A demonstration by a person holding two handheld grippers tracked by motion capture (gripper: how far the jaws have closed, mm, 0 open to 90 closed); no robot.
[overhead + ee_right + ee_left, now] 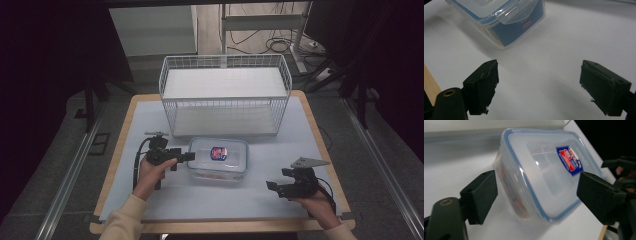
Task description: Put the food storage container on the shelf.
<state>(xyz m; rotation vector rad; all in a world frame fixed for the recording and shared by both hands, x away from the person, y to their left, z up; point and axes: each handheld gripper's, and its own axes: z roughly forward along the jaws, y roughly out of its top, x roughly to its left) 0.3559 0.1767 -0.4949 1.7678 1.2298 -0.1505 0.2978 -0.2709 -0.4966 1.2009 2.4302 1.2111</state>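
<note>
Two claws spread wide, left claw [536, 197] straddling lidded plastic container [218, 159], right claw [539, 87] released, apart over table [300, 130]

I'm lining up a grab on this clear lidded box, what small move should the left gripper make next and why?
Probably ease the left gripper forward: its jaws stand open at the plastic container, not yet around it. The right gripper waits open, well short.

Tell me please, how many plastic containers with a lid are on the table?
1. The lidded plastic container sits on the white table cover, just in front of the wire basket, between the left gripper and the right gripper.
</note>
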